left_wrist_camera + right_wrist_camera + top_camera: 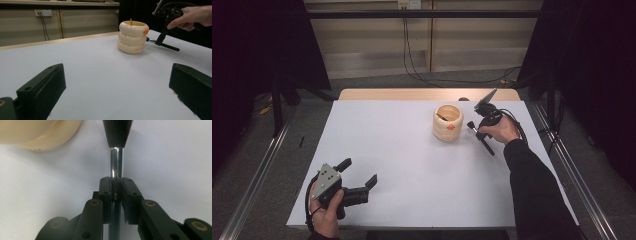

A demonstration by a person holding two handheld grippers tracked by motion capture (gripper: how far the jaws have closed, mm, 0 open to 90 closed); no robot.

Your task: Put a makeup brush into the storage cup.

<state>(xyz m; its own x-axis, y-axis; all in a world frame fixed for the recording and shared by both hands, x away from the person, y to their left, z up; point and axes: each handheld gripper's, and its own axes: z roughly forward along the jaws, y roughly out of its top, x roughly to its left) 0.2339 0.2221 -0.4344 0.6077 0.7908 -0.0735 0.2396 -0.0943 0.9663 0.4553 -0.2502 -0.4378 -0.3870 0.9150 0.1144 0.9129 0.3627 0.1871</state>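
Brush (116, 150) clamped in right tongs (116, 185), jaws closed tight on silver ferrule, dark bristles pointing ahead of tips. Bristle end just beside cream ringed holder (447, 122), low at its wall; touching or not, cannot tell. Holder stands upright on white counter (412, 165), orange bead on its side. Left tongs (360, 172) well apart, jaws wide, nothing between them, low over near counter corner.

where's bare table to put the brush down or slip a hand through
The middle of the white table is bare, between the left tool and the ringed cream holder; so is the far left corner. It is crowded at the far right, where the right tool holds the brush beside the holder.
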